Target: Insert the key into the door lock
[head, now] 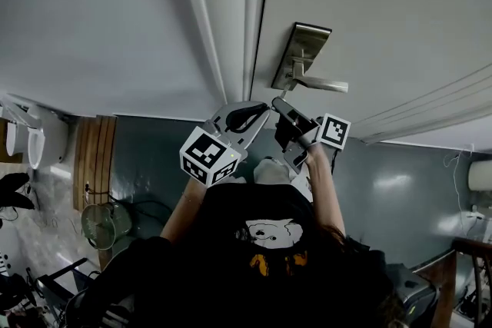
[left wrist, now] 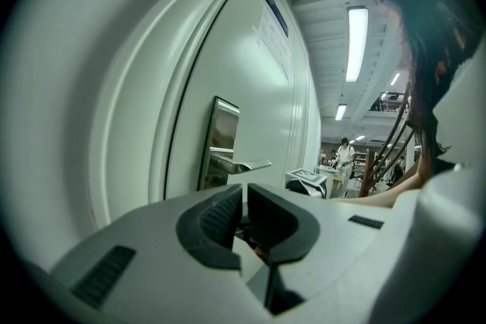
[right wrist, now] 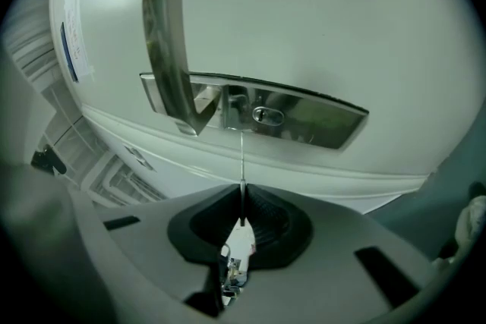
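A brushed metal lock plate (head: pixel 298 57) with a lever handle (head: pixel 323 84) sits on the white door (head: pixel 384 19). In the right gripper view the keyhole (right wrist: pixel 267 115) shows on the plate (right wrist: pixel 319 121), beside the lever (right wrist: pixel 167 49). My right gripper (right wrist: pixel 242 197) is shut on a thin key (right wrist: pixel 241 163) seen edge-on. The key's tip is close to the plate, a little left of the keyhole. In the head view the right gripper (head: pixel 278 105) is just below the plate. My left gripper (head: pixel 265 110) hangs beside it, shut (left wrist: pixel 245 197) with nothing seen between the jaws.
The door frame (head: pixel 223 19) and a grey wall (head: pixel 100 27) lie left of the lock. Seen from the left gripper, the plate (left wrist: pixel 220 140) is ahead, the right gripper's marker cube (left wrist: pixel 307 180) is to the right, and a person (left wrist: pixel 345 152) stands far off near a stair rail (left wrist: pixel 380 163).
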`<state>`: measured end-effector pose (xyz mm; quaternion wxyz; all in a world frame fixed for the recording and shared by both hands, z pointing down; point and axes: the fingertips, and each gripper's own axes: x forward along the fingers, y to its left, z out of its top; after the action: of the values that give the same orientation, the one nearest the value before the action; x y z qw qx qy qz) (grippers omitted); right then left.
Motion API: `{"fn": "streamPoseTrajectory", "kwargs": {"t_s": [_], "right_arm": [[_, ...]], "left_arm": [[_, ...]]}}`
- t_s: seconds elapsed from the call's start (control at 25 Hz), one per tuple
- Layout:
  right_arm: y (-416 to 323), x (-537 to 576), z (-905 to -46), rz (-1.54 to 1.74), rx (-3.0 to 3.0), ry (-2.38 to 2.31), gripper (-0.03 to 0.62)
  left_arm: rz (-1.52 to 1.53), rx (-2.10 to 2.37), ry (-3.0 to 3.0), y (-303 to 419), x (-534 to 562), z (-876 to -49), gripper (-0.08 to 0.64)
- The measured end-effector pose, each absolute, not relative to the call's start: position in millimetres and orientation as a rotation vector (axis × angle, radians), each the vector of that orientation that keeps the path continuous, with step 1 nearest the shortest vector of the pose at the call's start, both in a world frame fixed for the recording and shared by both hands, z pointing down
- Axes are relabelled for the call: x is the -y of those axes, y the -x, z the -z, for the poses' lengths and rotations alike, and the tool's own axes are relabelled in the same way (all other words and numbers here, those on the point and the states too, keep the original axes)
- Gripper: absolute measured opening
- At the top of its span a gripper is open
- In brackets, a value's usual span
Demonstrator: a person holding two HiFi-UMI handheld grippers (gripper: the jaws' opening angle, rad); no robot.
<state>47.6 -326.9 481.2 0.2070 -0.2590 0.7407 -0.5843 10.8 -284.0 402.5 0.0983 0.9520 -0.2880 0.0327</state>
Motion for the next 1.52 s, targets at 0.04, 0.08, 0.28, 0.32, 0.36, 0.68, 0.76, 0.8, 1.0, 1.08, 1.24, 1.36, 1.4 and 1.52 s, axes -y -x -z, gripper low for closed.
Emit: {"fn": "streamPoseTrajectory", "kwargs": {"t_s": [0.04, 0.08, 0.28, 0.32, 0.36, 0.68, 0.76, 0.8, 1.0, 1.08, 1.24, 1.36, 1.4, 1.52], "right_arm": [[-48, 330, -485, 1.632, -2.061, 0.721, 0.025], [-49, 332, -488, 1.636, -2.058, 0.722, 0.025], [-51, 339, -502, 1.664, -2.052, 0.719, 0.025], [-52, 341, -504, 1.669, -2.050, 0.715, 0.025], [-53, 342, -504, 1.672, -2.048, 0.710, 0.024], [-56, 344, -504, 1.678, -2.017, 0.658, 0.024], [-57, 343, -502, 1.669, -2.021, 0.640, 0.024], [-57, 341, -500, 1.664, -2.025, 0.631, 0.024], [-56, 343, -492, 1.651, -2.005, 0.582, 0.024], [-57, 346, -491, 1.651, -1.989, 0.567, 0.023], [-59, 350, -489, 1.654, -1.974, 0.552, 0.023], [-58, 351, -487, 1.669, -1.974, 0.526, 0.025], [-58, 350, -486, 1.676, -1.967, 0.508, 0.025], [-61, 349, -486, 1.690, -1.921, 0.444, 0.025]], "left_arm": [[-0.096, 0.853, -2.816, -11, 286, -404, 0.026], [-0.095, 0.851, -2.815, -11, 286, -405, 0.026], [-0.086, 0.825, -2.825, -14, 284, -406, 0.026], [-0.087, 0.818, -2.829, -15, 284, -406, 0.026], [-0.088, 0.810, -2.833, -16, 283, -406, 0.026], [-0.093, 0.787, -2.852, -12, 273, -405, 0.026], [-0.098, 0.781, -2.857, -13, 271, -406, 0.026], [-0.100, 0.779, -2.861, -14, 270, -405, 0.026], [-0.112, 0.770, -2.882, -17, 267, -403, 0.026], [-0.119, 0.762, -2.889, -18, 265, -401, 0.026], [-0.128, 0.763, -2.891, -18, 264, -401, 0.026], [-0.134, 0.768, -2.889, -17, 263, -401, 0.026], [-0.134, 0.770, -2.888, -17, 263, -401, 0.026], [-0.133, 0.776, -2.884, -16, 265, -402, 0.026]]}}
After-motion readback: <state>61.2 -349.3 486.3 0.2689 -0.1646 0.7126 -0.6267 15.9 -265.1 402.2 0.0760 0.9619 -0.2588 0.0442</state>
